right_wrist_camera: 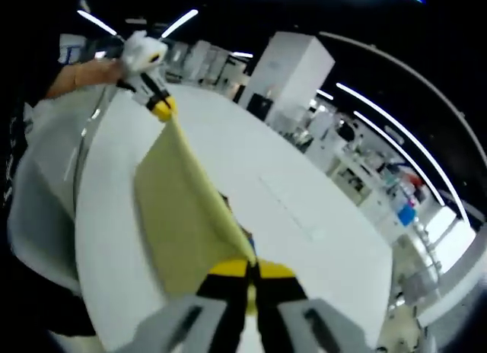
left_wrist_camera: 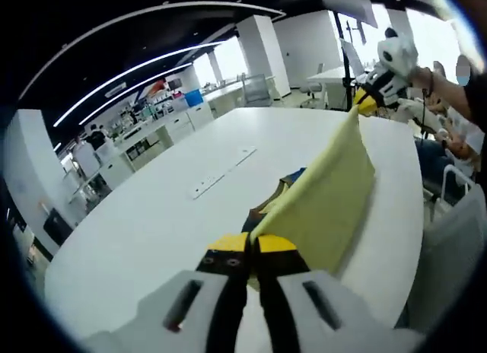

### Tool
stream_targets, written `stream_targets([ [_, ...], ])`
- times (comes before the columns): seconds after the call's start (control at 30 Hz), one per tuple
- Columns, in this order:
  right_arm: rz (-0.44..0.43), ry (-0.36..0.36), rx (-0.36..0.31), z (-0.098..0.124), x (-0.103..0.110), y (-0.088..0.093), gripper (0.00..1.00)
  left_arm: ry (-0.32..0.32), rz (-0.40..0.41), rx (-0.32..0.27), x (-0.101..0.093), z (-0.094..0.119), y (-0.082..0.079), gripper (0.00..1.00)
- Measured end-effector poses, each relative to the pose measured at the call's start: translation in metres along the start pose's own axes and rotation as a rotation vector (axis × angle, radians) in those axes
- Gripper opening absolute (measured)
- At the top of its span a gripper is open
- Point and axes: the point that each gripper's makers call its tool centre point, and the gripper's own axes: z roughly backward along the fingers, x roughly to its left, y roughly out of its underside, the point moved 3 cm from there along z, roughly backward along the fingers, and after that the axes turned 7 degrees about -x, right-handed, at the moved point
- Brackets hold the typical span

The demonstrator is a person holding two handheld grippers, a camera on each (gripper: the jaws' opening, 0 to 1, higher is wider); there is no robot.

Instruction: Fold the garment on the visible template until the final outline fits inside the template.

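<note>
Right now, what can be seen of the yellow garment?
The yellow garment is a pale yellow, thin, soft-looking cloth, lifted off the white table and stretched between both tools. The left hand-held gripper is shut on one end; the right hand-held gripper is shut on the other, so its top edge runs taut while the rest hangs in a flat sheet. A dark and blue patch shows beneath it on the table; what that is cannot be told.

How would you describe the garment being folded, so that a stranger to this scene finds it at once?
Look at the large white oval table. Above it, a pale yellow cloth garment hangs stretched between the left gripper and the right gripper, both closed on its edge. It is the only soft yellow sheet lifted off the tabletop.
</note>
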Motion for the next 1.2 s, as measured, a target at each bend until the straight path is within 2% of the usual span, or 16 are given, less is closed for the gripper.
stream_targets([
  [0.13, 0.013, 0.015, 0.02, -0.013, -0.008, 0.003, 0.0, 0.004, 0.028, 0.003, 0.008, -0.012, 0.004, 0.0],
  [0.37, 0.031, 0.004, 0.046, -0.043, -0.015, 0.012, 0.0, 0.007, 0.099, 0.073, 0.015, -0.036, 0.025, 0.0],
  [0.47, 0.003, -0.009, 0.074, -0.055, -0.017, 0.021, 0.0, 0.014, 0.15, 0.069, 0.021, -0.045, 0.034, 0.0],
  [0.57, -0.002, -0.019, 0.101, -0.065, -0.018, 0.03, 0.0, 0.026, 0.165, 0.061, 0.023, -0.052, 0.037, 0.0],
  [0.63, -0.009, -0.027, 0.109, -0.073, -0.018, 0.034, 0.0, 0.025, 0.18, 0.078, 0.025, -0.06, 0.042, 0.0],
  [0.83, -0.016, -0.035, 0.149, -0.094, -0.019, 0.046, 0.0, 0.044, 0.168, 0.114, 0.033, -0.084, 0.066, 0.0],
  [0.97, -0.036, -0.046, 0.167, -0.111, -0.02, 0.057, 0.0, 0.062, 0.193, 0.136, 0.036, -0.096, 0.083, 0.0],
  [1.13, -0.05, -0.072, 0.192, -0.13, -0.021, 0.071, 0.0, 0.073, 0.203, 0.165, 0.038, -0.107, 0.096, 0.0],
  [1.2, -0.041, -0.088, 0.204, -0.136, -0.02, 0.077, 0.0, 0.066, 0.229, 0.149, 0.04, -0.111, 0.099, 0.0],
])
